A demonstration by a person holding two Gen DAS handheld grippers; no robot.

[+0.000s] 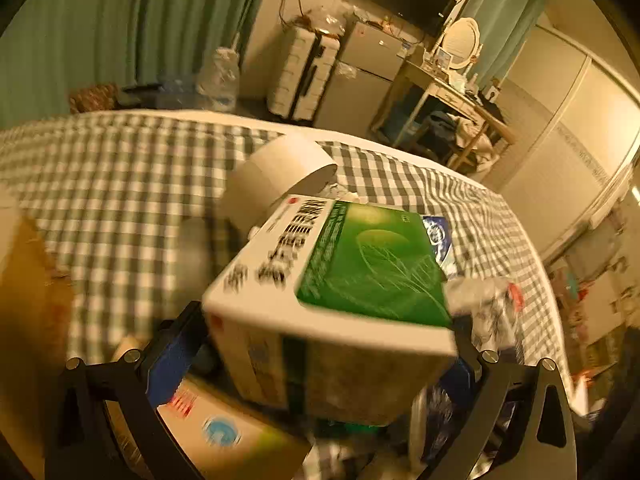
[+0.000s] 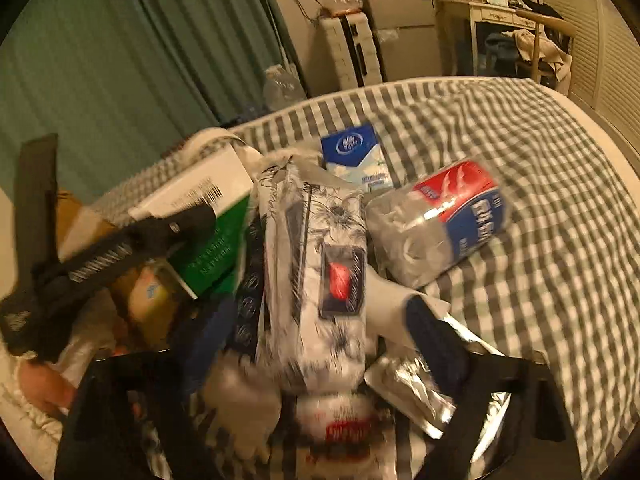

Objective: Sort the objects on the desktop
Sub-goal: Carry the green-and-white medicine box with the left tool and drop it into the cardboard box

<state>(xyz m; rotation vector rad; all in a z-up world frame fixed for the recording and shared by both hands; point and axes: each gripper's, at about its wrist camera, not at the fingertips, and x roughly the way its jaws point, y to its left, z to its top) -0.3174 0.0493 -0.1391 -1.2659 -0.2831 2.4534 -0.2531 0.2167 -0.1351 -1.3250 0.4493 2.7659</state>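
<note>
My left gripper is shut on a white and green box and holds it above the checked cloth. The same box and the left gripper show at the left of the right wrist view. My right gripper is shut on a white tissue pack with black flower print and holds it over the pile. A blue and white pack and a clear pack with a red and blue label lie on the cloth beyond it.
A white paper roll lies behind the box. A brown carton stands at the left and a smaller cardboard box lies below the left gripper. A silver foil pack lies under the right gripper. Suitcases and a desk stand beyond the bed.
</note>
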